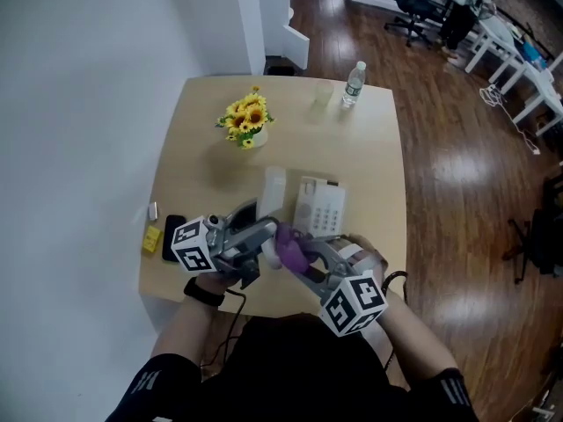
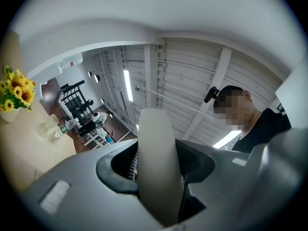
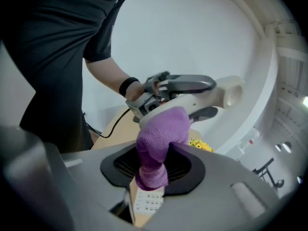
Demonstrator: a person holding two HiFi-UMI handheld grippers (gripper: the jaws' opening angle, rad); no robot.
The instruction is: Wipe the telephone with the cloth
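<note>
Nearest the lens is the right tongs [image 1: 296, 257], low over the front edge of the desk [image 1: 374, 161], clenched on a purple cloth [image 3: 160, 129]. The cloth is pinched at its lower part, and a rounded wad stands up out of the jaws. The left tongs [image 1: 252, 241] comes in from the other side and grips the white handset [image 2: 156, 153] across its middle, lifted clear of the desk. The telephone base [image 1: 319, 207] sits just beyond both tools, near the middle of the desk, keypad up and cradle empty. A pot of sunflowers [image 1: 245, 120] stands well behind it.

From the right gripper view the wad seems to press against the handset's shaft, close to where the left tongs holds it. The fisheye bend makes actual contact hard to confirm.

The step in hand looks like wiping the lifted handset. To do it well:

- Hold the left tongs firm and steady, so the handset does not turn in the jaws.
- Draw the wad along the shaft towards the free earpiece end in long strokes, using light pressure.
- Roll the handset a little between strokes, so each face meets the cloth.
- Leave the stretch under the left jaws for a re-grip.
- The base and keypad look untouched, so they need their own pass.
</note>
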